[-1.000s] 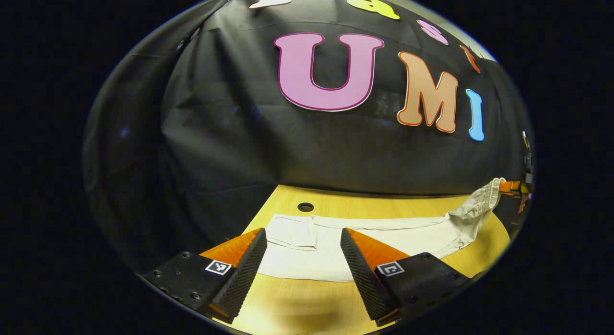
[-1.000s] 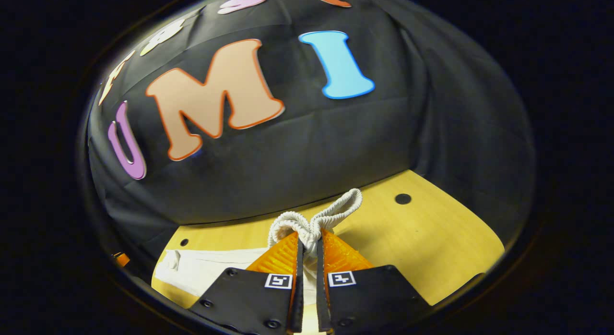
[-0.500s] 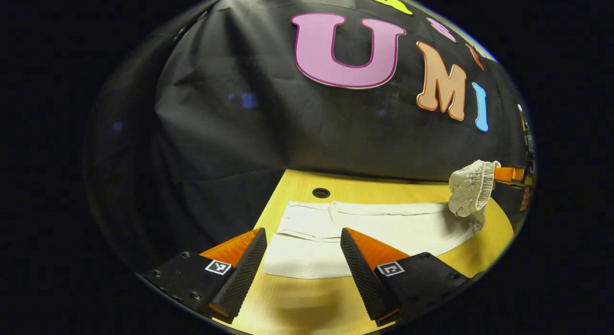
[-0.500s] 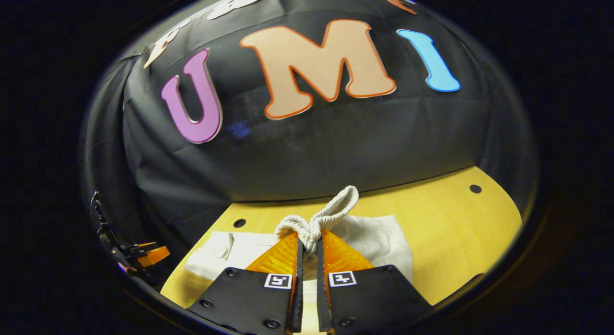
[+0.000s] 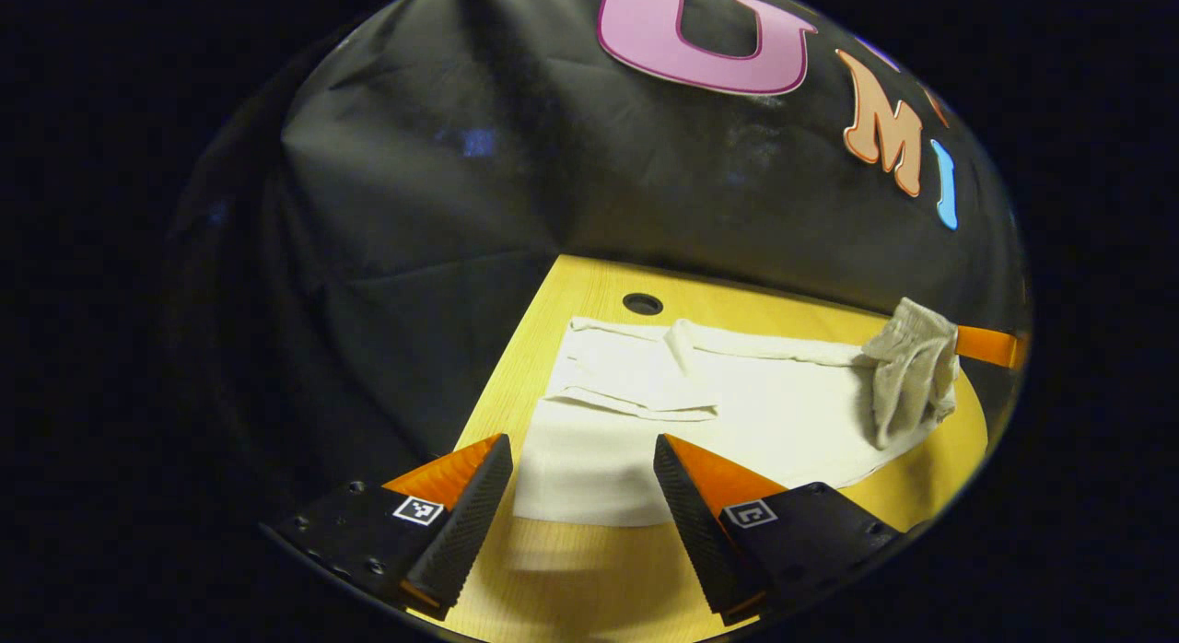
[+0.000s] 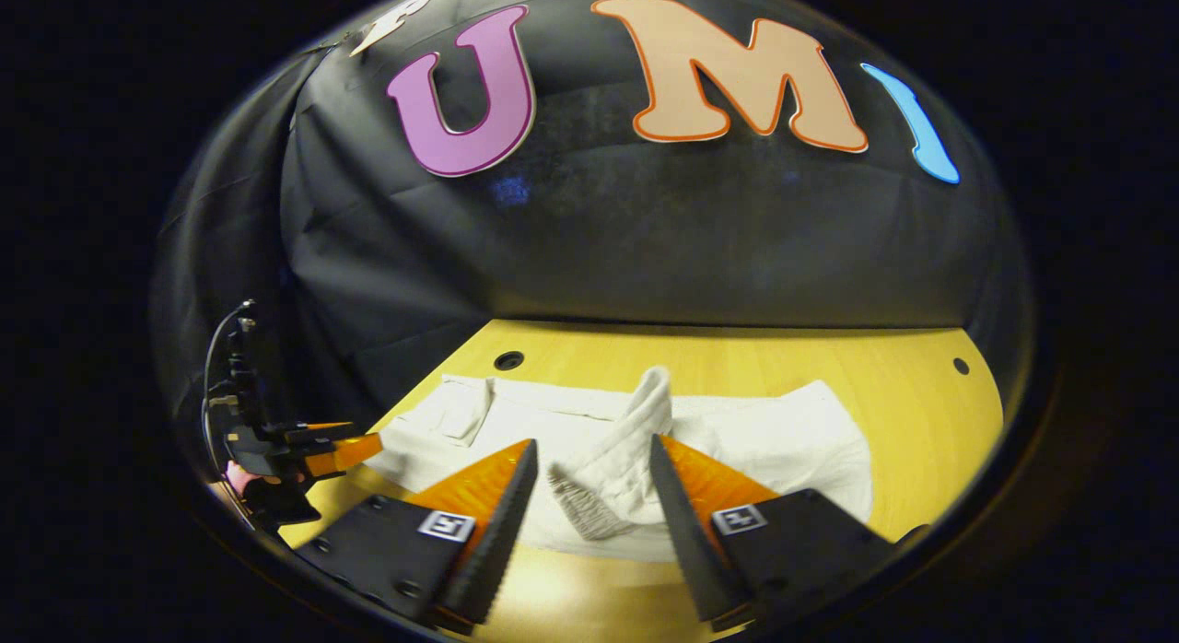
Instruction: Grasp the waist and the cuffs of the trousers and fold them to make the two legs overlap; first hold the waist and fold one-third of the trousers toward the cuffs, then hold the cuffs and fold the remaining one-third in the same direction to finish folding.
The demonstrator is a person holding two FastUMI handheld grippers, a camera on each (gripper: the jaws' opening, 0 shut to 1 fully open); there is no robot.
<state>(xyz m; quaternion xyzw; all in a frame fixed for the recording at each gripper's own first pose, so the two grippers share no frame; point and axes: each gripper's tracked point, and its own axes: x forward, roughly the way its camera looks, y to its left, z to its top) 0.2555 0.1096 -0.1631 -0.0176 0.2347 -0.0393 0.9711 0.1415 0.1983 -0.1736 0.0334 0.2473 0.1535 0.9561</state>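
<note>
Right tongs (image 6: 589, 496) stand wide apart, nothing pinched, with the ribbed waist (image 6: 615, 473) lying loose between the fingers on top of the trousers (image 6: 783, 440). Left tongs (image 5: 580, 496) gape too, empty, hovering just short of the near cuff edge of the trousers (image 5: 589, 468). The trousers lie flat along the yellow worktop (image 5: 571, 588), cuffs at the left end, and the waist (image 5: 912, 367) is heaped in a crumpled bunch over the right end, with the right tongs' finger poking in just beside it. The fold looks rough: the waist sits as a twisted ridge, not a flat third. Here's the risk: if the cuffs get lifted and carried over now, that lump will stay trapped underneath and the finished stack will come out bulging and crooked. Another danger is at the cuffs, where the two legs look a little offset near the left end, so a pinch there may catch only one layer and drag the legs apart. And a low approach could shove the cloth along the smooth worktop.
</note>
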